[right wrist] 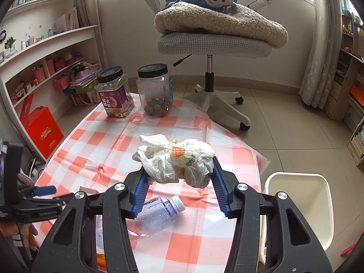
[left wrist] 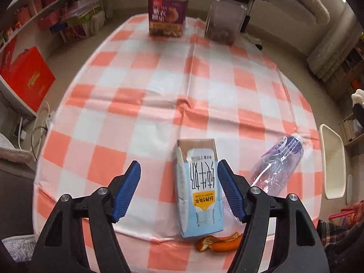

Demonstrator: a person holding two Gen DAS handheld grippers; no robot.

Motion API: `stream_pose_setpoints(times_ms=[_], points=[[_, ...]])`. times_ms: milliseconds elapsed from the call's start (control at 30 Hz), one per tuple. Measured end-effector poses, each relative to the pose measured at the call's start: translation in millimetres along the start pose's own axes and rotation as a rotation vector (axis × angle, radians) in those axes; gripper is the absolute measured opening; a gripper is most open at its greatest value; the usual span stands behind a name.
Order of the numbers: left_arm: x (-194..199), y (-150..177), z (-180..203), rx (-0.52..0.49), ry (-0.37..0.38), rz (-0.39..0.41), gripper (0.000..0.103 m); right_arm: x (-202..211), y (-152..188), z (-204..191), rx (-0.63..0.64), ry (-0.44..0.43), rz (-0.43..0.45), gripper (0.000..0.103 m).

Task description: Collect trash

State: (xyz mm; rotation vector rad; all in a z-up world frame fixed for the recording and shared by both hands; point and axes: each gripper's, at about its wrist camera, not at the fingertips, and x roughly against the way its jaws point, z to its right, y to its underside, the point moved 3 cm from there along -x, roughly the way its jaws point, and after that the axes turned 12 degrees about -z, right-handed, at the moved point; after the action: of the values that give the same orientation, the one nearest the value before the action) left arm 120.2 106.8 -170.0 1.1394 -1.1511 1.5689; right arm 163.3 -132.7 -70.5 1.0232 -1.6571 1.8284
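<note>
1. Trash lies on the checked worktop (left wrist: 159,86), with a cream bin (right wrist: 298,202) beyond the right gripper's right side.
2. The plastic bottle (left wrist: 277,163) lies on its side just right of the left gripper (left wrist: 178,184).
3. The milk carton (left wrist: 200,188) lies between the left gripper's spread jaws, which are apart from its sides.
4. The crumpled tissue wad (right wrist: 177,159) is pinched in the right gripper (right wrist: 179,175), above the worktop.
5. An orange peel (left wrist: 218,243) lies at the carton's near end.

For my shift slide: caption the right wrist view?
Right gripper jaws clamp a crumpled tissue wad above the checked tablecloth.
</note>
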Motion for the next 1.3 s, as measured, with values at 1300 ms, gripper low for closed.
stream_pose_setpoints(times_ms=[1300], points=[[119.4, -0.9, 22.5, 0.015, -0.131, 0.595, 0.058, 22.9, 0.7, 5.7, 0.003, -0.006, 0.076, 0.049]])
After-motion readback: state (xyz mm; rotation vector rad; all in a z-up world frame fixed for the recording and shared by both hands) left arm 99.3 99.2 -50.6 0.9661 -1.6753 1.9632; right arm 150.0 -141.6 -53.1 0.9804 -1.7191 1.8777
